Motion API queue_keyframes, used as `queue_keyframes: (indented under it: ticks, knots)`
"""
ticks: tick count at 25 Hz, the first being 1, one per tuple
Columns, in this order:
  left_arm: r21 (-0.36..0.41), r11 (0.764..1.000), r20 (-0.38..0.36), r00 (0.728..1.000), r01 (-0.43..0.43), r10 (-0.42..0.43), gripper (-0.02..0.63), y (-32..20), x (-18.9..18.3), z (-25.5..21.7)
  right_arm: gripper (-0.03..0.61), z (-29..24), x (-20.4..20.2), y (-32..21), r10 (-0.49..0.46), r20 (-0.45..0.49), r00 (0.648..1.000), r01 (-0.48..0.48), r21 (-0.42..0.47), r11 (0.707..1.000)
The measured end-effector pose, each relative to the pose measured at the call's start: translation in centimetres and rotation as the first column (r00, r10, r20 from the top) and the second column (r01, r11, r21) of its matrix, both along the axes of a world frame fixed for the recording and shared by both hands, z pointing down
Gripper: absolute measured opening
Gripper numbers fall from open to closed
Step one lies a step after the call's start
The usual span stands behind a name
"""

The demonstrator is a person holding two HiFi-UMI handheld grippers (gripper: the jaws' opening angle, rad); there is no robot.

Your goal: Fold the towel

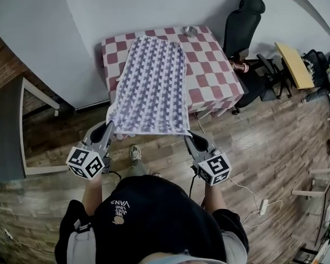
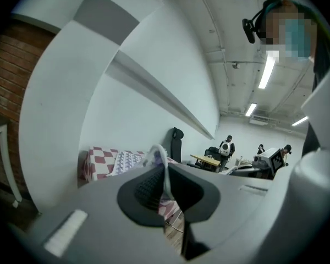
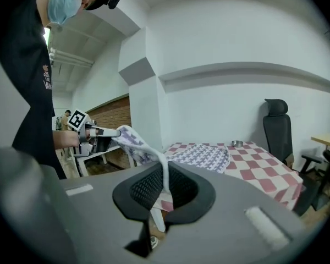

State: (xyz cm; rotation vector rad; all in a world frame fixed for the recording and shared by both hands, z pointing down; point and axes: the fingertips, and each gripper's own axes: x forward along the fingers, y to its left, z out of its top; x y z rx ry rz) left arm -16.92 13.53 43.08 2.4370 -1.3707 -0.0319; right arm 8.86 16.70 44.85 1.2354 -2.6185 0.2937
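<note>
A purple-and-white patterned towel (image 1: pixel 154 81) lies lengthwise on the red-checked table (image 1: pixel 214 65), and its near edge is lifted off the table front toward me. My left gripper (image 1: pixel 111 126) is shut on the near left corner, my right gripper (image 1: pixel 188 138) on the near right corner. In the left gripper view a strip of towel (image 2: pixel 164 169) runs between the closed jaws of the left gripper (image 2: pixel 165 175). In the right gripper view the right gripper (image 3: pixel 165 181) pinches a towel (image 3: pixel 201 157) corner, and the left gripper (image 3: pixel 116 132) holds the other corner.
A small metal bowl (image 1: pixel 190 31) sits at the table's far edge beside the towel. A black office chair (image 1: pixel 243 18) stands right of the table, with a yellow-topped bench (image 1: pixel 294 65) further right. A white table (image 1: pixel 36 95) stands at the left. A power strip (image 1: pixel 262 206) lies on the wooden floor.
</note>
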Motion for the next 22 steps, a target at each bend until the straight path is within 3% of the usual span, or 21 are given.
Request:
queue_keyframes:
  ticks: [6,11,17,22]
  knots:
    - [0.014,0.999,-0.01,0.999,0.051,-0.051,0.015,6.4,0.2,-0.5,0.017,-0.2,0.5,5.1,-0.051,-0.004,0.999,0.051,0.008,0.999]
    - [-0.009,0.997,-0.014,0.997,0.081,-0.081,0.015,8.6,0.5,0.7,0.017,0.6,0.9,7.0,-0.059,-0.004,0.998,0.059,-0.002,0.998]
    - [0.016,0.996,-0.043,0.996,0.083,-0.083,0.015,6.7,0.9,-0.1,0.017,0.1,1.5,5.5,-0.043,-0.013,0.999,0.043,0.015,0.999]
    - [0.06,0.996,-0.031,0.997,0.069,-0.067,0.015,1.1,1.6,-1.0,0.017,-0.8,2.2,0.3,0.004,-0.039,0.999,-0.002,0.052,0.999]
